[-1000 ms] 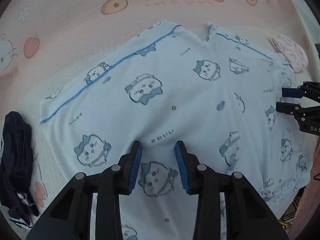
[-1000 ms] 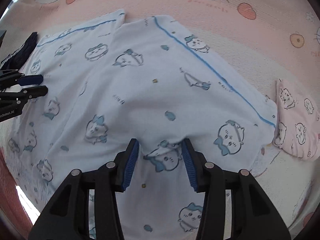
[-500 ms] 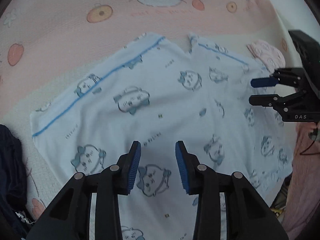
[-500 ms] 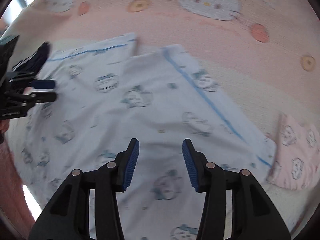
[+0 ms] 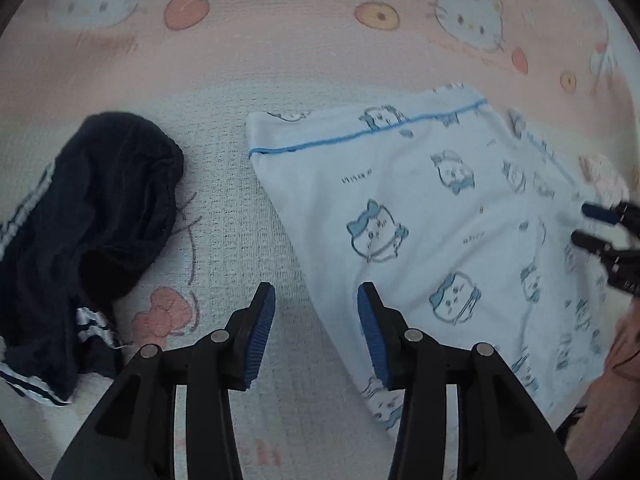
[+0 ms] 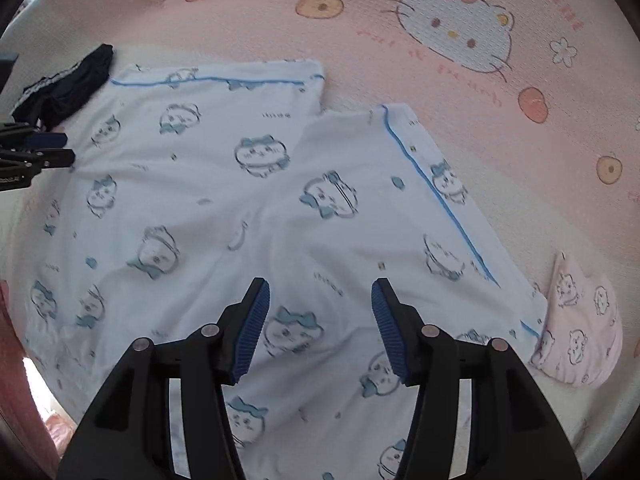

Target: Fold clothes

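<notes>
Two legs of the pale blue shorts [image 6: 248, 216] lie spread flat on the pink cartoon-cat blanket [image 6: 400, 40], each leg edged with a darker blue stripe and printed all over with small blue-bowed cat faces. The cloth shows soft creases near the middle where the legs meet.

My right gripper [image 6: 320, 328] hovers over the lower middle of the shorts, jaws wide apart and holding nothing. My left gripper [image 5: 316, 332] hangs over the shorts' left edge, its right finger above the fabric and its left finger above bare blanket; it too is spread and empty.

A crumpled dark navy garment [image 5: 80, 220] with white stripes lies on the blanket just left of the shorts, apart from them. A small pink printed piece of clothing [image 6: 580, 320] sits at the shorts' right corner, touching or nearly touching the hem.

Half a second ago my left gripper pointed at the middle of the shorts; now it has swung left, so the navy garment fills much of its view. My right gripper has stayed over the shorts, jaws apart as before.
</notes>
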